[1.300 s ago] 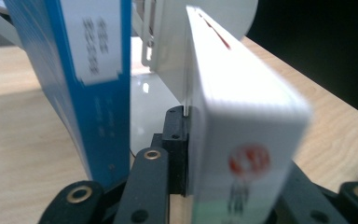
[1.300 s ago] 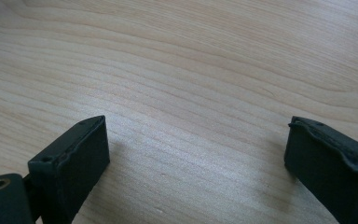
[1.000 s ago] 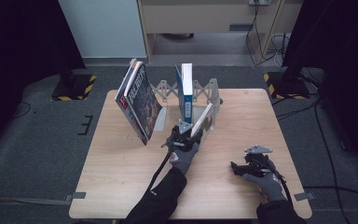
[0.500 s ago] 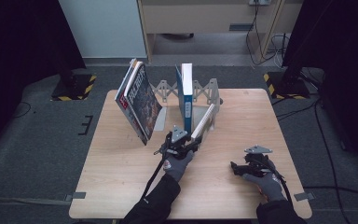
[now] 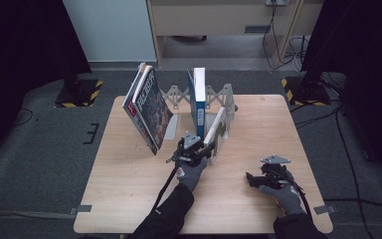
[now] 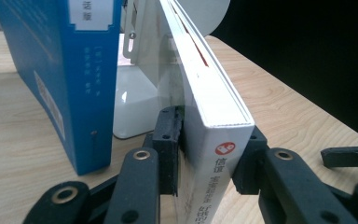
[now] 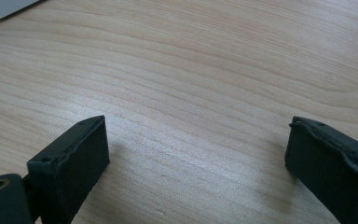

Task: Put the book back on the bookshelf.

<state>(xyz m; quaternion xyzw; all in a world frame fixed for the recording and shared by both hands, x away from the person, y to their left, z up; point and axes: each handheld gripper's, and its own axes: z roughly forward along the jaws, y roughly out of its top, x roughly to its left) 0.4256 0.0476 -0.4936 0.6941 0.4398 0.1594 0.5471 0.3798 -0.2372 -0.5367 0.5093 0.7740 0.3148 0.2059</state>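
Between matte jaws, glossy white book point(image 6: 214, 140)

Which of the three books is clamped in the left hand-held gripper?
The white-spined book, leaning at the rack's right end, sits between the left hand-held gripper pads; the blue book stands upright, the magazine-like one tilts left.

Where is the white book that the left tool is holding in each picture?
High view: the white book leans just right of the blue book, mid-table, with the left tool at its near end.
Left gripper view: it fills the middle, spine towards us, between the two jaws.
Right gripper view: bare table between open jaws, no book.
Shared landmark: the blue book, left of the white one.
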